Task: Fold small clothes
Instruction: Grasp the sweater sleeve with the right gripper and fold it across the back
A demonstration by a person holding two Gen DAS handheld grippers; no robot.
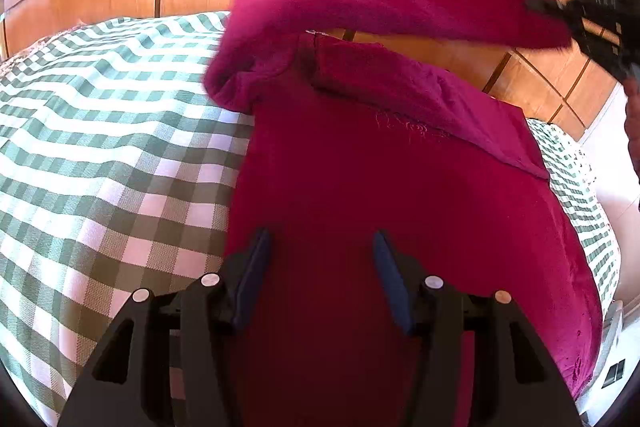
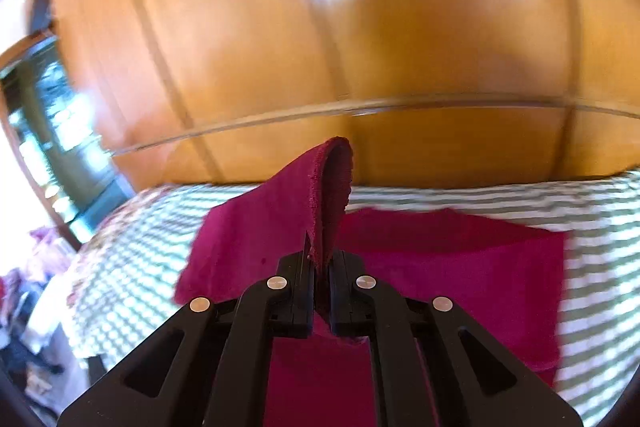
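The right tool (image 2: 320, 259) is pressed together, pinching the sweater's sleeve (image 2: 316, 195) above the bed (image 1: 100, 147). The left tool (image 1: 320, 247) hangs half spread over the magenta sweater (image 1: 360, 187), which lies flat, sleeve stretched sideways.

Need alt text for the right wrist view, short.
The right gripper, jaws shut, pinches the cuffed end of a magenta sweater's sleeve, lifting it above the sweater lying on a green-and-white checked bedspread. Glossy wooden wardrobe panels fill the blurred background.
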